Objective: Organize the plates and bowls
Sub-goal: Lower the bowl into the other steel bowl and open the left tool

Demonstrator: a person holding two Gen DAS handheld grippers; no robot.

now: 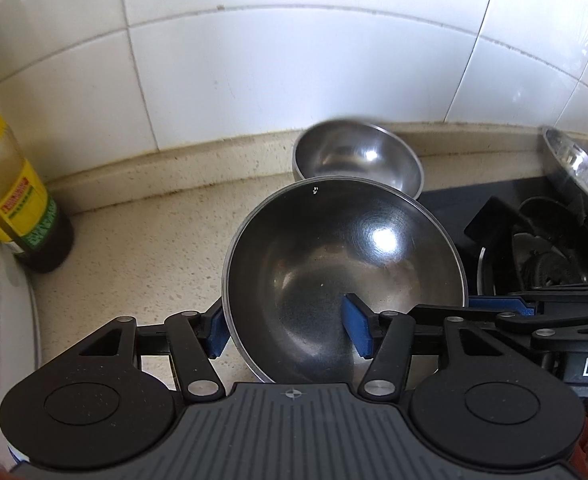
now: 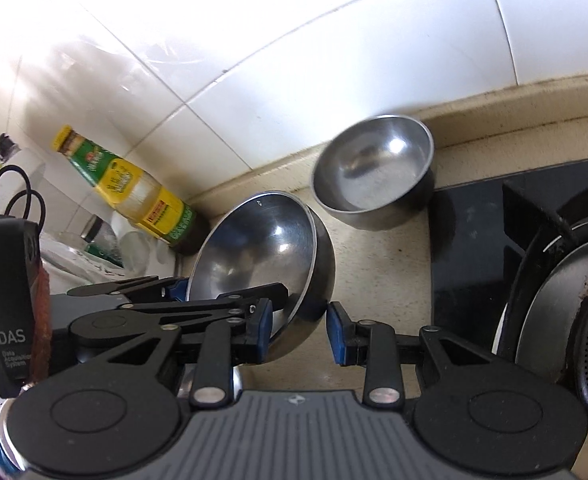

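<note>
The larger steel bowl (image 1: 333, 264) is tilted, its open side turned toward the left wrist camera, near the back of the bench (image 1: 142, 248) just left of the black hob (image 2: 473, 248). The left hand-held gripper (image 1: 290, 330) is clamped on its near rim: one blue pad (image 1: 355, 326) lies inside the bowl and the other presses the outer wall. From the right wrist view the same bowl leans up on edge, its lower wall close above the bench top; whether it still touches there I cannot tell.

The right hand-held gripper (image 2: 299, 330) has its jaws narrow around the bowl's lower right wall, the left pad (image 2: 264, 332) against the outer steel and the right pad just beside it, so it appears to grip the bowl too.

Behind it, a smaller steel bowl (image 2: 373, 172) sits upright against the bench's back edge by the white tiled wall (image 1: 254, 80), apart from the first bowl. At the bench's far left stands a bottle with a yellow label (image 2: 134, 192), close to the wall. On the hob, a burner ring (image 2: 565, 292) shows at the right edge of the right wrist view
</note>
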